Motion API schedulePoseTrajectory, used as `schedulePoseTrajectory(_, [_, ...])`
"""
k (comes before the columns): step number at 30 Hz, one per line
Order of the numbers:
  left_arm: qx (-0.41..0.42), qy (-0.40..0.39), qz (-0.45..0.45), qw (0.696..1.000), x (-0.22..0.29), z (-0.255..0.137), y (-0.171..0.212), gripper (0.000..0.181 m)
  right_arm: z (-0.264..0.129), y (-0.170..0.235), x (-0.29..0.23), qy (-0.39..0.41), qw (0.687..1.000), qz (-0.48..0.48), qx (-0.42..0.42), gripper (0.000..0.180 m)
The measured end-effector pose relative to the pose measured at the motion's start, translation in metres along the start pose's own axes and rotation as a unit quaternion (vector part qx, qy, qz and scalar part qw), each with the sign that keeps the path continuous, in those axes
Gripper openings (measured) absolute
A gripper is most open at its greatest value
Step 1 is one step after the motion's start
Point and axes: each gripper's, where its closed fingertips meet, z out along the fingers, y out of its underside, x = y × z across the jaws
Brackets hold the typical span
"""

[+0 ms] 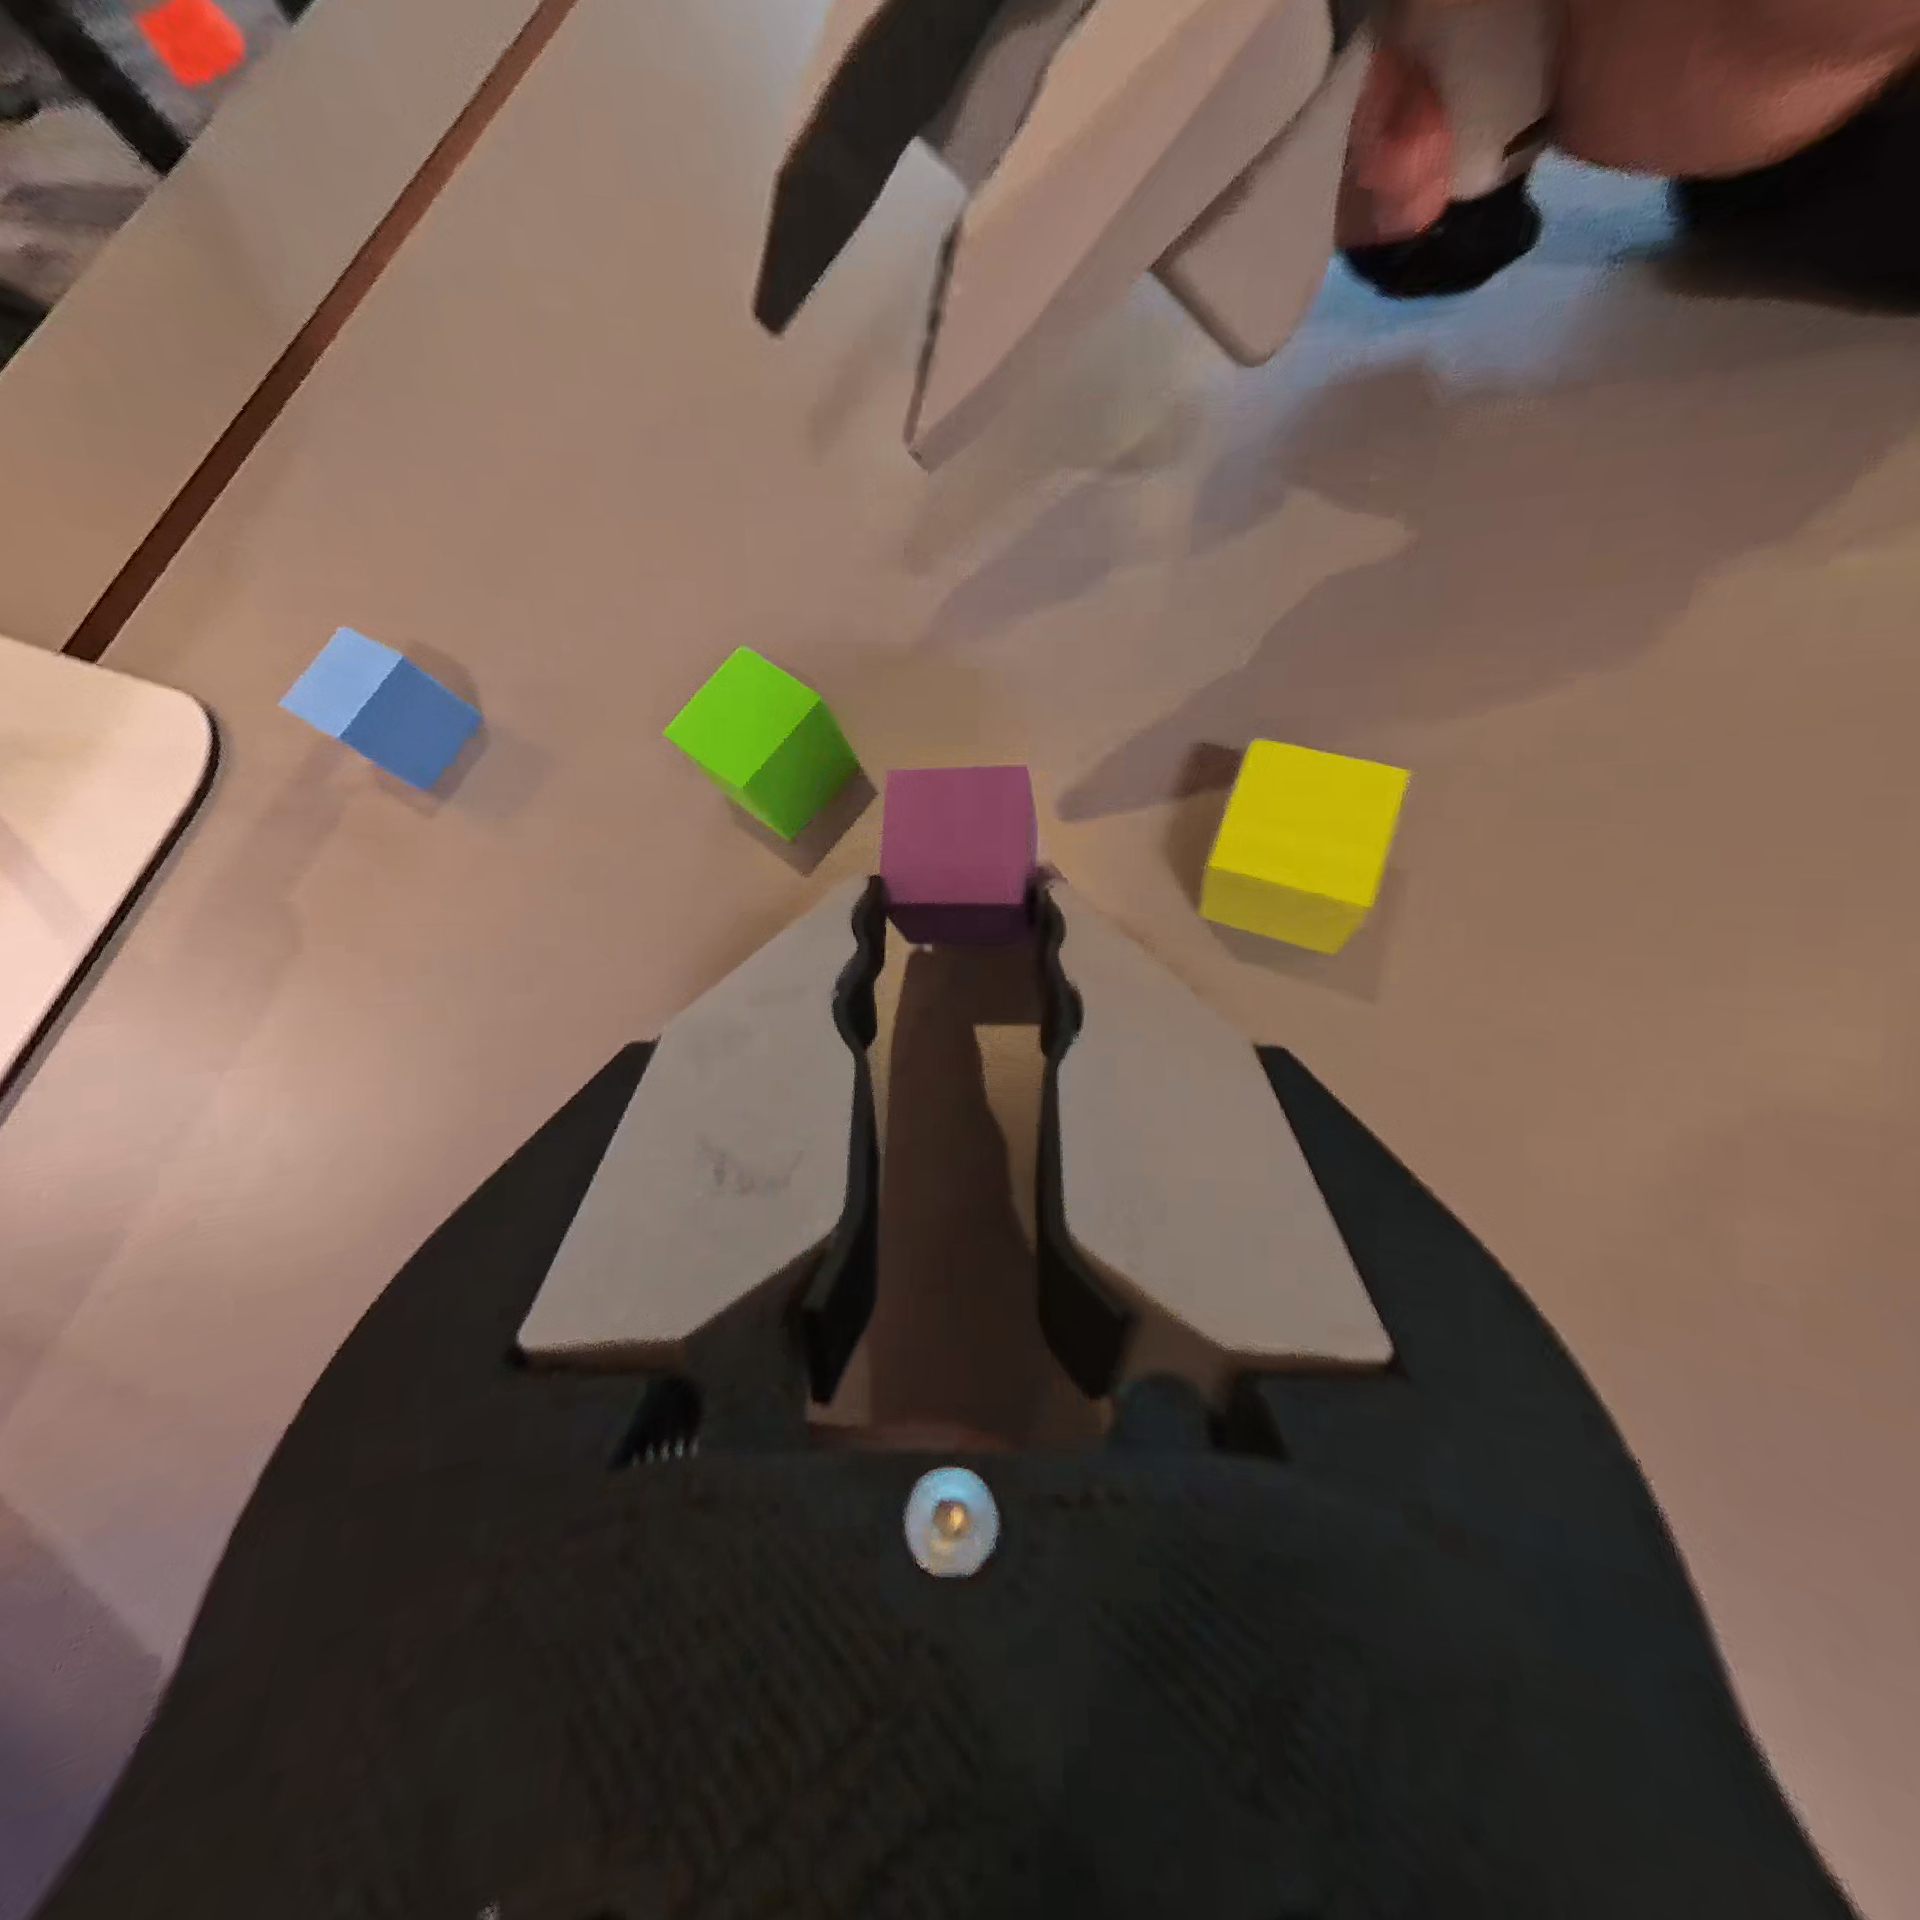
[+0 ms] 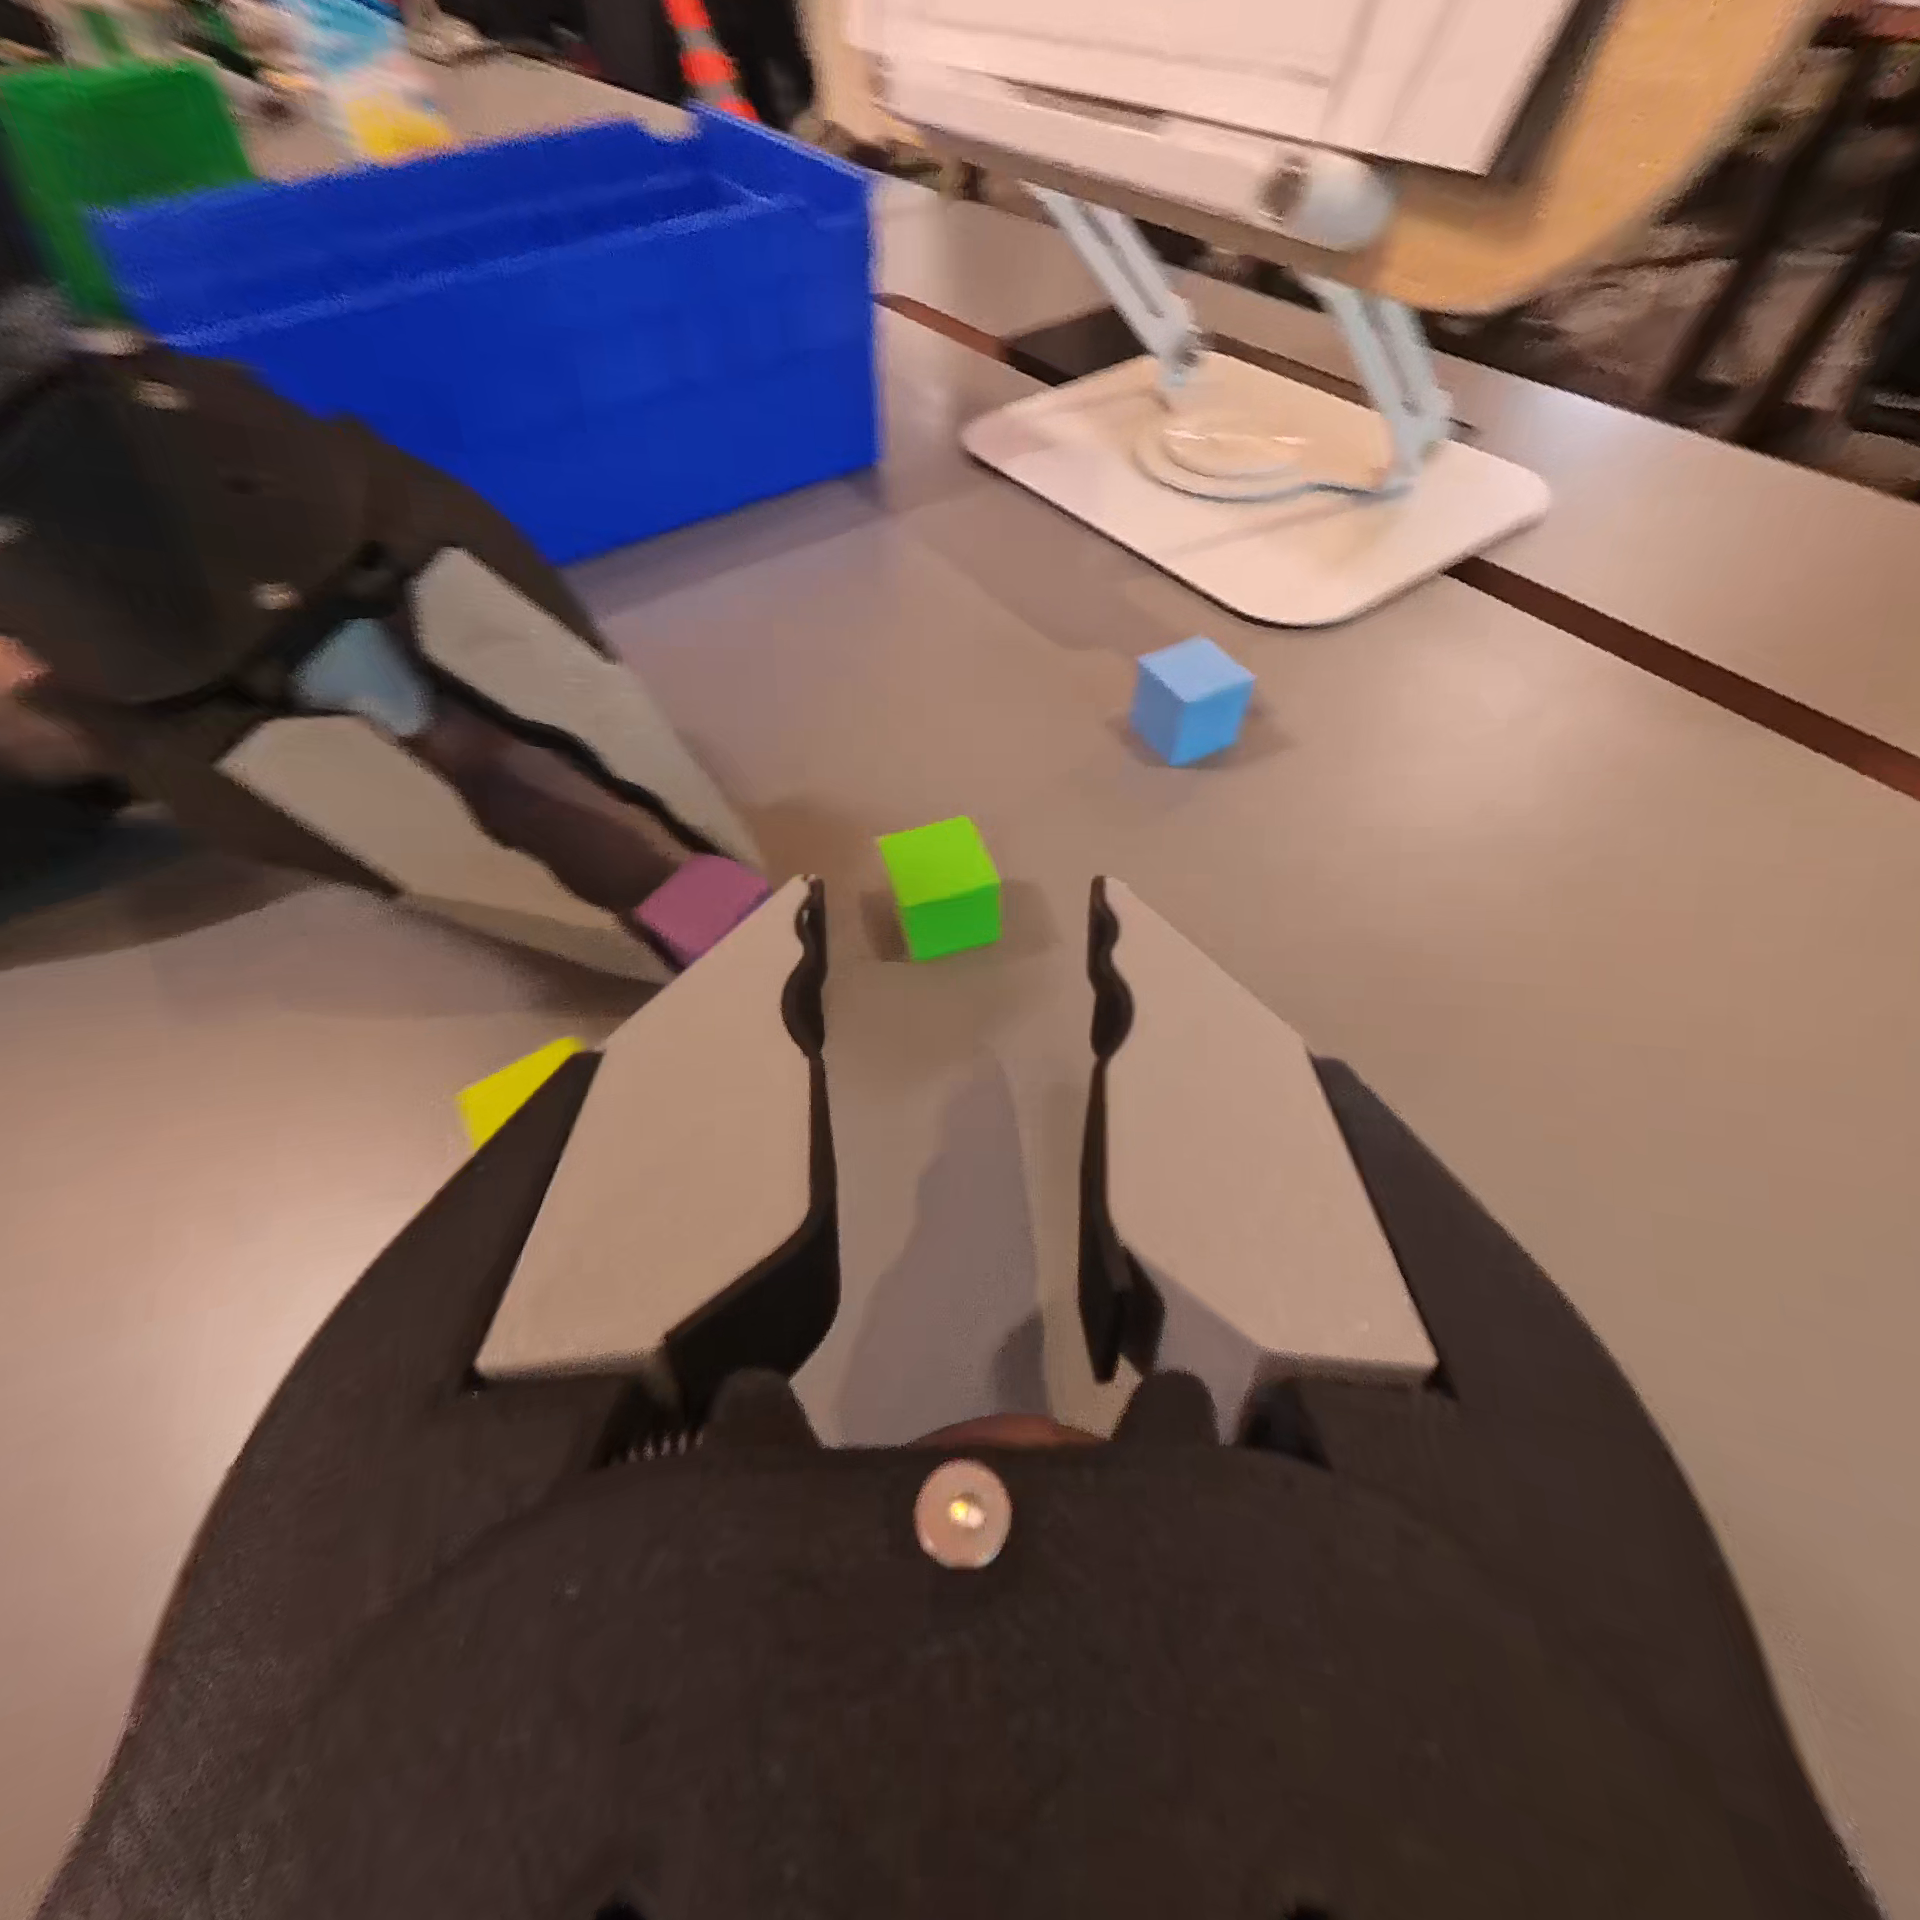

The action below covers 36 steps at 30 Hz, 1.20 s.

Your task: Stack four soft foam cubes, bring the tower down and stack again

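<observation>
- The purple cube (image 1: 956, 842) sits pinched between the tips of the left gripper (image 1: 956, 914); its jaws are closed on the cube's two sides. Whether the cube rests on the tabletop (image 1: 1558, 1143) or hangs just above it cannot be told.
- In the right wrist view the same purple cube (image 2: 698, 902) shows at the end of the left gripper (image 2: 681, 914), which reaches in from the left.
- The green cube (image 1: 764, 740) lies on the tabletop just beside the purple one, to its left in the left wrist view, turned at an angle and not touching it.
- The yellow cube (image 1: 1304, 844) stands to the right of the purple cube, near but apart.
- The blue cube (image 1: 382, 707) lies farther left, well apart from the others and near the rounded corner of a pale stand base (image 1: 94, 821).
- No cube is stacked on another.
- The right gripper (image 2: 956, 914) has its jaws spread wide and holds nothing; the green cube (image 2: 940, 888) lies just beyond the gap between its tips.
- The yellow cube (image 2: 514, 1086) peeks out by the left finger (image 2: 707, 1122) of that gripper, mostly hidden behind it.
- The blue cube (image 2: 1192, 701) lies farther off, in front of the white stand base (image 2: 1351, 540).
- In the left wrist view the right gripper (image 1: 1081, 405) hangs blurred above the far tabletop, with a hand (image 1: 1621, 94) on it.
- A blue bin (image 2: 520, 353) stands at the back left of the tabletop.
</observation>
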Motion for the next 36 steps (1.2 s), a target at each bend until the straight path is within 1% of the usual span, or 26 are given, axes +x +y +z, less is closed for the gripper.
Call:
schedulePoseTrajectory(1, [0.020,0.017,-0.012,1.000,0.003,-0.005,-0.005,0.026,-0.004,-0.004,-0.013,-0.047,0.999,-0.001,0.008,0.046])
schedulePoseTrajectory(3, [0.064,0.060,-0.042,0.995,0.010,-0.016,-0.017,0.026,-0.018,-0.014,-0.048,-0.160,0.986,-0.020,0.035,0.043])
schedulePoseTrajectory(4, [0.080,0.086,-0.055,0.992,0.015,-0.021,-0.021,0.026,-0.026,-0.017,-0.059,-0.195,0.979,-0.033,0.043,0.038])
schedulePoseTrajectory(6, [0.095,0.124,-0.068,0.985,0.025,-0.029,-0.026,0.026,-0.035,-0.020,-0.069,-0.214,0.974,-0.055,0.056,0.029])
schedulePoseTrajectory(8, [0.095,0.140,-0.063,0.984,0.032,-0.032,-0.027,0.026,-0.041,-0.024,-0.078,-0.238,0.967,-0.052,0.071,0.021])
schedulePoseTrajectory(10, [0.101,0.146,-0.053,0.983,0.038,-0.035,-0.032,0.026,-0.041,-0.023,-0.087,-0.262,0.962,-0.036,0.067,0.024])
schedulePoseTrajectory(12, [0.105,0.147,-0.042,0.983,0.042,-0.038,-0.038,0.026,-0.036,-0.017,-0.093,-0.271,0.961,-0.035,0.048,0.034])
schedulePoseTrajectory(14, [0.109,0.150,-0.029,0.982,0.048,-0.040,-0.042,0.026,-0.029,-0.009,-0.094,-0.260,0.964,-0.047,0.030,0.047])
schedulePoseTrajectory(15, [0.109,0.152,-0.022,0.982,0.051,-0.041,-0.043,0.026,-0.027,-0.006,-0.096,-0.260,0.964,-0.052,0.024,0.049])
schedulePoseTrajectory(17, [0.106,0.150,-0.010,0.983,0.055,-0.042,-0.043,0.026,-0.024,-0.003,-0.102,-0.267,0.962,-0.058,0.014,0.046])
schedulePoseTrajectory(19, [0.102,0.147,0.000,0.984,0.057,-0.041,-0.043,0.027,-0.022,-0.001,-0.104,-0.267,0.962,-0.061,0.010,0.040])
schedulePoseTrajectory(22, [0.099,0.140,0.002,0.985,0.056,-0.040,-0.043,0.027,-0.024,0.001,-0.110,-0.281,0.957,-0.067,0.003,0.023])
schedulePoseTrajectory(31, [0.094,0.130,-0.003,0.987,0.053,-0.038,-0.043,0.027,-0.023,0.002,-0.108,-0.269,0.960,-0.074,0.000,0.023])
schedulePoseTrajectory(36, [0.105,0.118,-0.014,0.987,0.047,-0.042,-0.045,0.029,-0.029,-0.004,-0.102,-0.268,0.960,-0.072,0.021,0.023])
